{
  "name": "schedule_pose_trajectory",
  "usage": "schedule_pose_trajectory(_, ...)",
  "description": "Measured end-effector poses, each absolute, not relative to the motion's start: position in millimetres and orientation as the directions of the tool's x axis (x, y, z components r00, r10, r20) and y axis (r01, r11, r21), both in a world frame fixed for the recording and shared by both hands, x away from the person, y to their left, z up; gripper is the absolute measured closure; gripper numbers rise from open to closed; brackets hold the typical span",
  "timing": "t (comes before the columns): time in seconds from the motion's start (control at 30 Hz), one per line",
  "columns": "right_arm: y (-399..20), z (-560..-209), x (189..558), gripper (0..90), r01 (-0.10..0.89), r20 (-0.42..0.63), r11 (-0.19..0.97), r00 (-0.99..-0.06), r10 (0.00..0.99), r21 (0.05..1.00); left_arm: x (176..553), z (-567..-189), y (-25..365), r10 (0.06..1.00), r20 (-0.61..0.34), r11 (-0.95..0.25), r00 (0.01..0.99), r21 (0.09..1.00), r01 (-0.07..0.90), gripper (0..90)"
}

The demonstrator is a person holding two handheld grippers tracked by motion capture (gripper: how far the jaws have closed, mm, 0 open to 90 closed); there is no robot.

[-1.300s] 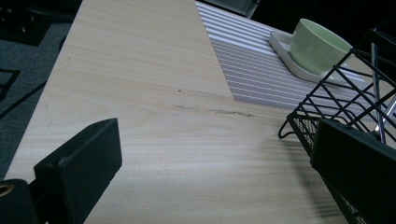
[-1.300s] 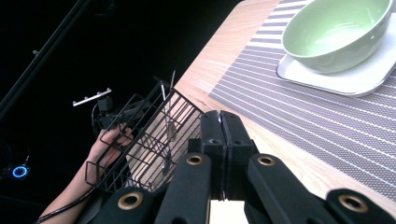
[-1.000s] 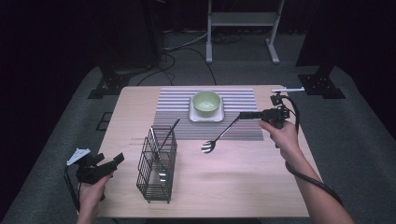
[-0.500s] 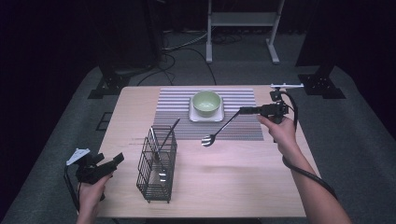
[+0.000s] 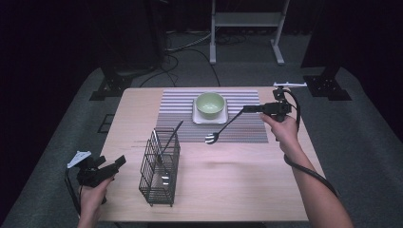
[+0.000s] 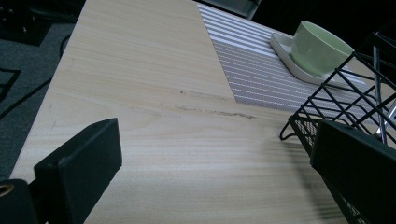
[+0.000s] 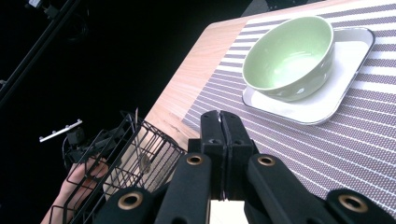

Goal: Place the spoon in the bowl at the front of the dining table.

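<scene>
**A:** Where is the fork?

**B:** The fork (image 5: pixel 223 128) hangs in the air over the striped placemat (image 5: pixel 247 133), just in front of the white square plate (image 5: pixel 209 118) and its green bowl (image 5: pixel 210 103). My right gripper (image 5: pixel 246 109) pinches the end of its handle; from there the fork slants down and toward the table's middle, its head lowest, close above the mat's near edge.

**A:** How do the jaws stand?

**B:** In the right gripper view, my two black jaws are pressed flat together, clamped on the handle, though the fork itself is hidden there.

**A:** And your other hand?

**B:** My left gripper (image 5: pixel 119 163) sits at the near left corner of the wooden table (image 5: pixel 237 190), jaws spread wide with nothing between them. It points toward the black wire caddy (image 5: pixel 159 168), which stands just beside it with utensils upright inside.
</scene>
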State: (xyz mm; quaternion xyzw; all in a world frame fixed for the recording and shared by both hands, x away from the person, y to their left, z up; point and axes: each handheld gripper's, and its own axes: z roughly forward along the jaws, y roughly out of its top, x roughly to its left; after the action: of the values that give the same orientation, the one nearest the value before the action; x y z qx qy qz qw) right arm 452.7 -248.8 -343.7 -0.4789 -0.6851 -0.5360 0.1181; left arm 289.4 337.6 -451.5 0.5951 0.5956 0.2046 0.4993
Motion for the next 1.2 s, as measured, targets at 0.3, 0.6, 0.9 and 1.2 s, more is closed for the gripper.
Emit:
schedule_pose_trajectory(0.3,-247.9,-337.3,461.2,89.2,0.783,0.671,-0.04,-0.505,0.543,0.621,290.1,-451.9,338.7,0.913,-0.351,0.207,0.207,0.837,0.506,1.0)
schedule_pose_trajectory(0.6,-242.1,-335.9,471.2,89.2,0.783,0.669,-0.04,-0.502,0.549,0.621,289.9,-451.7,339.4,0.912,-0.354,0.21,0.206,0.837,0.506,1.0)
schedule_pose_trajectory(0.9,-237.9,-335.6,481.8,89.2,0.789,0.672,-0.046,-0.491,0.554,0.613,290.4,-452.1,340.4,0.912,-0.358,0.216,0.202,0.835,0.506,1.0)
schedule_pose_trajectory(1.2,-235.4,-337.6,490.9,89.2,0.789,0.672,-0.058,-0.479,0.564,0.611,290.9,-452.0,340.4,0.911,-0.36,0.217,0.201,0.834,0.506,1.0)
